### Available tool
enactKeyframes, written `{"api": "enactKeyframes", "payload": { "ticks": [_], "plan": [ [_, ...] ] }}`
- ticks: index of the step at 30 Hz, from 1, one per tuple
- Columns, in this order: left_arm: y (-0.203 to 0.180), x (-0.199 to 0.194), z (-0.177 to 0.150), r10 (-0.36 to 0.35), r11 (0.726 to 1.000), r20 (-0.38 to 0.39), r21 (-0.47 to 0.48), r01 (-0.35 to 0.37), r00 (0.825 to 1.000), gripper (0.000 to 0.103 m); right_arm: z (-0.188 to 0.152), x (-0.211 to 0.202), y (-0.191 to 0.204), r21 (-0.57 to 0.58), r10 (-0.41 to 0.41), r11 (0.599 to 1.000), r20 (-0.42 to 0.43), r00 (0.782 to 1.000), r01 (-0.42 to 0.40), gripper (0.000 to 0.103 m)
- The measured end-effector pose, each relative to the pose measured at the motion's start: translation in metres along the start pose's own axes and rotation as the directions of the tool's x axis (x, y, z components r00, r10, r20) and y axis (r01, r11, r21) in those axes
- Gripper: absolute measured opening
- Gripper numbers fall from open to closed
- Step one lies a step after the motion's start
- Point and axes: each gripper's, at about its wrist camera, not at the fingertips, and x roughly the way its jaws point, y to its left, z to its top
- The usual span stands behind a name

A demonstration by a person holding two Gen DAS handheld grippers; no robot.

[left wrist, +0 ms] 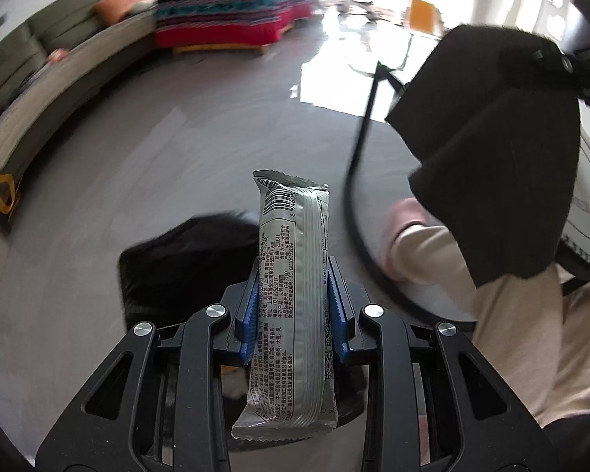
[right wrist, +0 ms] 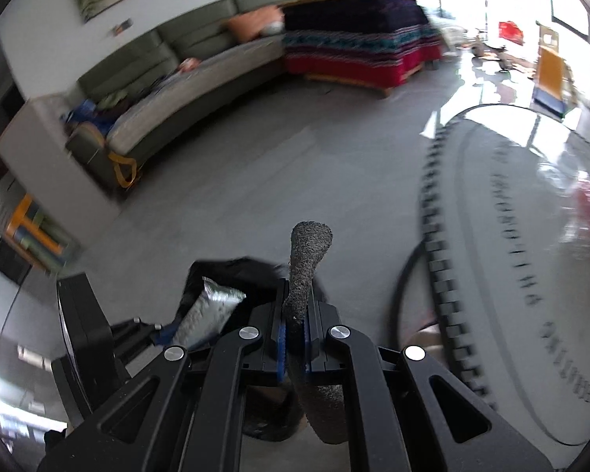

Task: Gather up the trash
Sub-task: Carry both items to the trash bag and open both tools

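Left gripper (left wrist: 295,306) is clamped on a silver snack wrapper (left wrist: 291,295) — blue pads (left wrist: 336,303) press its sides, wrapper upright, barcode end sticking out past the fingertips. Right gripper (right wrist: 295,314) is fully closed on a dark grey flat pad (right wrist: 305,267), squeezed thin between the jaws. Both hang over grey floor (left wrist: 145,181); black trash bag (right wrist: 236,279) just below, round white table (right wrist: 531,275) to the right.
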Motion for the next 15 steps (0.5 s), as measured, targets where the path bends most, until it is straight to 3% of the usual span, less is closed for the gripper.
{"api": "enactKeyframes", "payload": {
  "ticks": [8,10,11,12,13,15],
  "plan": [
    [0.074,0.009,-0.043,0.081,0.978,-0.065,-0.189,-0.092,0.995,0.032,-0.025,0.054,0.065,-0.060,0.110,0.991,-0.125,0.986,-0.118,0.007],
    [0.088,0.009,-0.052,0.069,0.969,-0.061,-0.234,-0.081,0.996,0.047,-0.031,0.069,0.077,-0.066,0.153,0.984,-0.172,0.973,-0.166,0.009],
    [0.095,0.007,-0.056,0.076,0.961,-0.042,-0.264,-0.085,0.996,0.087,-0.035,0.078,0.082,-0.072,0.161,0.981,-0.202,0.966,-0.179,0.023],
    [0.106,0.004,-0.062,0.095,0.954,-0.030,-0.282,-0.100,0.995,0.097,-0.038,0.083,0.084,-0.074,0.150,0.983,-0.216,0.965,-0.170,0.036],
    [0.109,0.002,-0.066,0.114,0.949,-0.022,-0.292,-0.115,0.993,0.097,-0.042,0.087,0.086,-0.074,0.129,0.986,-0.209,0.969,-0.148,0.058],
    [0.113,-0.004,-0.068,0.136,0.943,-0.006,-0.306,-0.131,0.991,0.097,-0.045,0.089,0.086,-0.080,0.112,0.988,-0.200,0.973,-0.130,0.058]
  ]
}}
